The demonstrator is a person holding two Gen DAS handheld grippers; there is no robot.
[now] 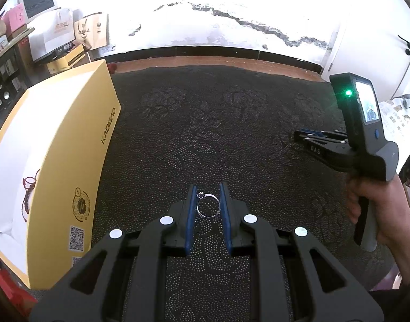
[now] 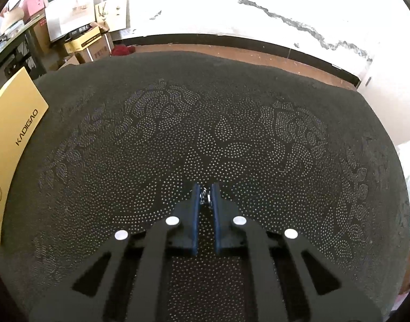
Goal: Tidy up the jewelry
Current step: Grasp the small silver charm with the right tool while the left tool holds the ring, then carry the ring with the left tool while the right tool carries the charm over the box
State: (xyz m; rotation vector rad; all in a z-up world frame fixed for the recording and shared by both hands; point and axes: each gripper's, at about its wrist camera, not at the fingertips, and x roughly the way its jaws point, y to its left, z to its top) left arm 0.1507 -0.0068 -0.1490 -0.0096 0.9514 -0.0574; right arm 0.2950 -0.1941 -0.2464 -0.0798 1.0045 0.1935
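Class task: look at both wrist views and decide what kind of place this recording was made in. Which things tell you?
Probably a home room or storeroom: stacked cartons and gift bags by a cracked, peeling wall, and a table under a dark beaded cloth.

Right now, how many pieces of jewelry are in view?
3: a ring between the left tongs, a small chain piece pinched in the right tongs, a dark red bracelet in the yellow box. More may be hidden.

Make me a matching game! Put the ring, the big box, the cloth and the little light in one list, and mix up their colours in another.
Things:
1. ring
2. big box
3. cloth
4. little light

Colours:
A. green
B. silver
C. black with pale dots
D. yellow

Pairs: 1-B, 2-D, 3-C, 4-A
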